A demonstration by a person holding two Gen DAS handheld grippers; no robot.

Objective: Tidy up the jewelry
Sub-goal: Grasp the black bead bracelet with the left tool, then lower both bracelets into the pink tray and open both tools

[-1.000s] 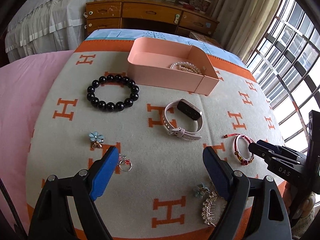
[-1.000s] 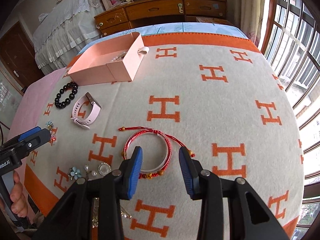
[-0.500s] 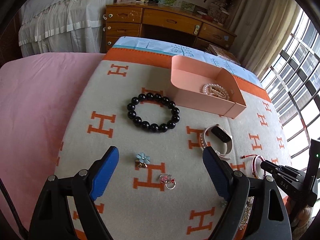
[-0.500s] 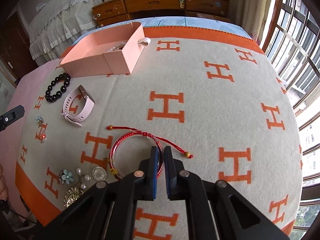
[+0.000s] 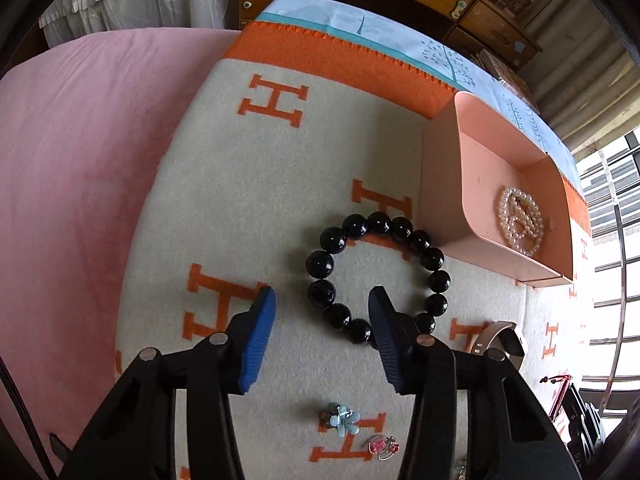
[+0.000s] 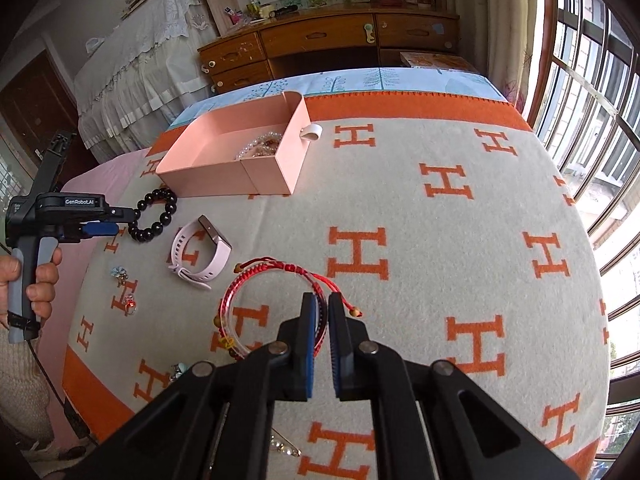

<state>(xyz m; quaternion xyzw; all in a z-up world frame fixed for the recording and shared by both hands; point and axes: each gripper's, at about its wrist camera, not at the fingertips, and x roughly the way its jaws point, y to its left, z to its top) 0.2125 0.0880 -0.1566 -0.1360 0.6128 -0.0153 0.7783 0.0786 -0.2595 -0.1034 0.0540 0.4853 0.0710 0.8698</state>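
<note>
We're swinging left gripper (image 5: 322,320), open, onto black bead bracelet (image 5: 376,276); right gripper (image 6: 323,312) clenching red bracelet (image 6: 272,304), tray (image 6: 224,168) at 11 o'clock.

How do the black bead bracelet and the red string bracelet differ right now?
The black bead bracelet is a ring of large glossy beads; the red string bracelet is thin cord with small beads and loose tails. The black one lies free on the blanket, with the open left tool around its near edge; the red one is pinched in the shut right tool. Both are outside the pink box.
</note>
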